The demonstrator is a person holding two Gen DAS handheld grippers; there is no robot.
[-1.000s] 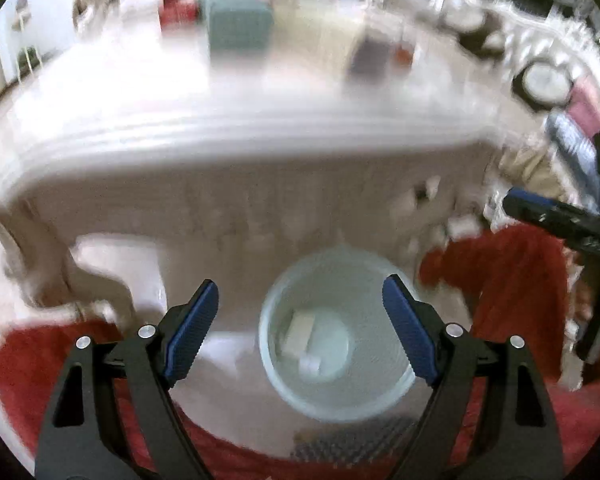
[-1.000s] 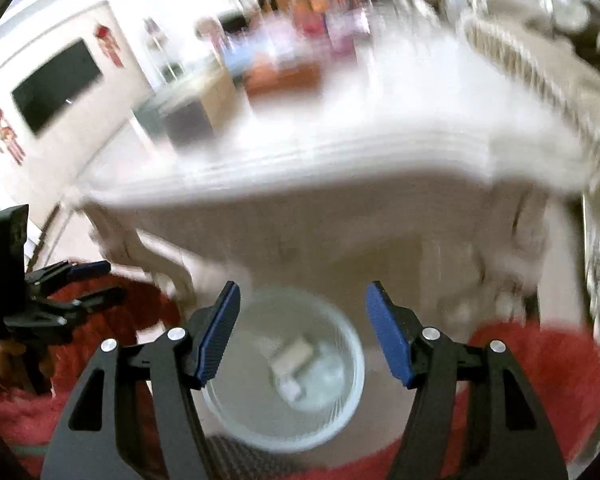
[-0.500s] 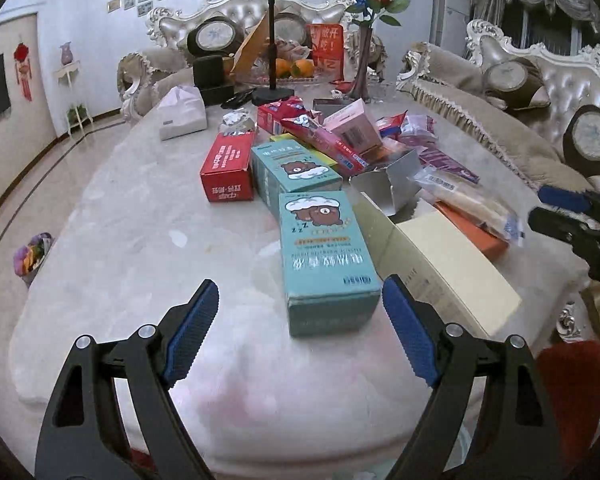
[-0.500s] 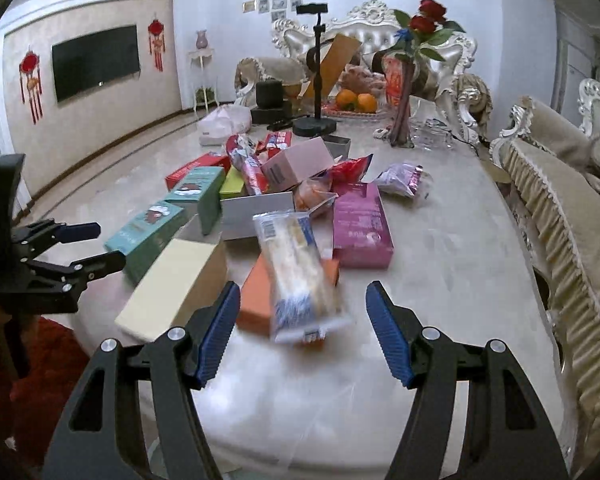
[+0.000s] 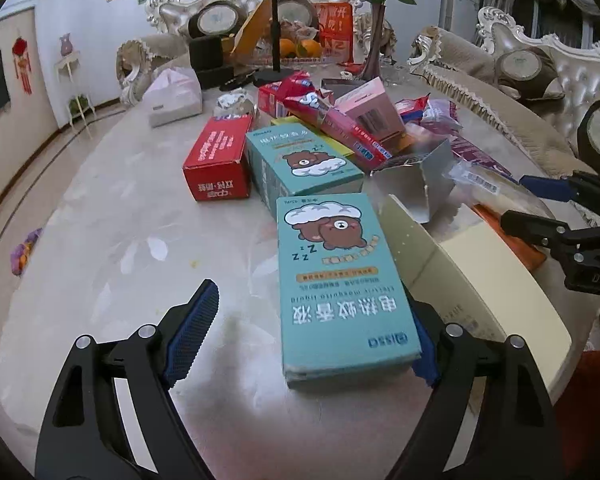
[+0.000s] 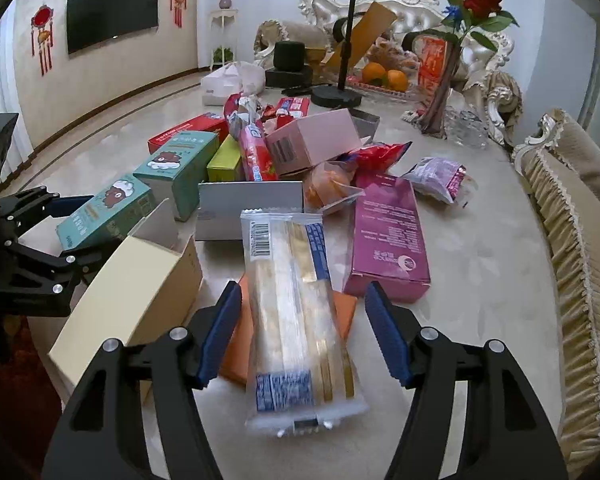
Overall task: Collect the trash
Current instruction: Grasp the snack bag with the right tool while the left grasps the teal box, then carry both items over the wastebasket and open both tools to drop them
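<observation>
Presently, left gripper (image 5: pixel 308 330): fingers wide apart, holding nothing; teal bear-print carton (image 5: pixel 342 280) lies between them, near the right finger.
Cream box (image 5: pixel 496 284): open flap, just right of that finger; contents not visible.
Grey carton (image 5: pixel 420 184): open, beyond the teal one; inside cannot be told.
Right gripper (image 6: pixel 302 332): fingers moderately spread, pads clear of the clear cracker packet (image 6: pixel 296 312) lying between them on an orange box (image 6: pixel 236 344).
Right view only: magenta box (image 6: pixel 388 236), beyond the right finger.
</observation>
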